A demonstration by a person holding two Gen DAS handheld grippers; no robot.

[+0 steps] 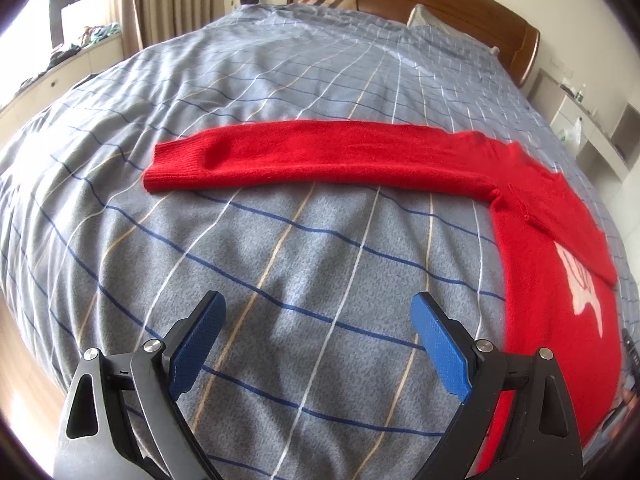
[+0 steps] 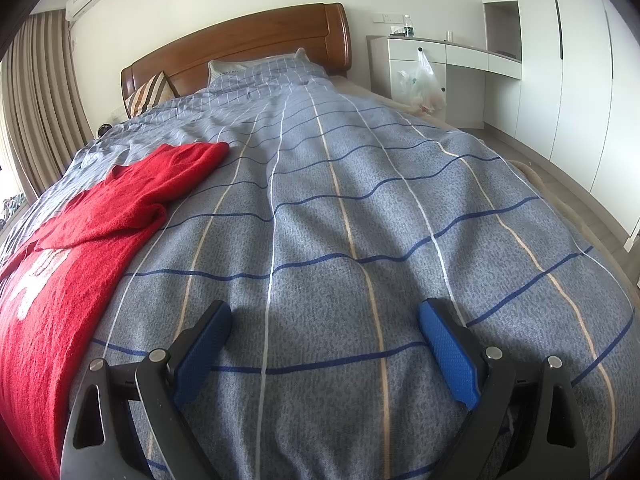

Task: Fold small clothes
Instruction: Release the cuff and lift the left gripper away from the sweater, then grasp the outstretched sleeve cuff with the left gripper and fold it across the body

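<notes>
A red knit sweater [image 1: 540, 248] with a white design lies flat on the bed's grey checked cover. In the left wrist view one sleeve [image 1: 304, 156] stretches straight out to the left. My left gripper [image 1: 320, 316] is open and empty, over bare cover in front of that sleeve, left of the sweater's body. In the right wrist view the sweater [image 2: 64, 272] lies at the left, with its other sleeve [image 2: 160, 176] folded over the body. My right gripper [image 2: 324, 324] is open and empty over bare cover, to the right of the sweater.
The bed's wooden headboard [image 2: 240, 44] and pillows [image 2: 248, 68] are at the far end. A white desk and cabinets [image 2: 440, 60] with a hanging plastic bag [image 2: 424, 80] stand to the right of the bed. Curtains [image 2: 36, 100] and a window sill [image 1: 60, 64] are at the left.
</notes>
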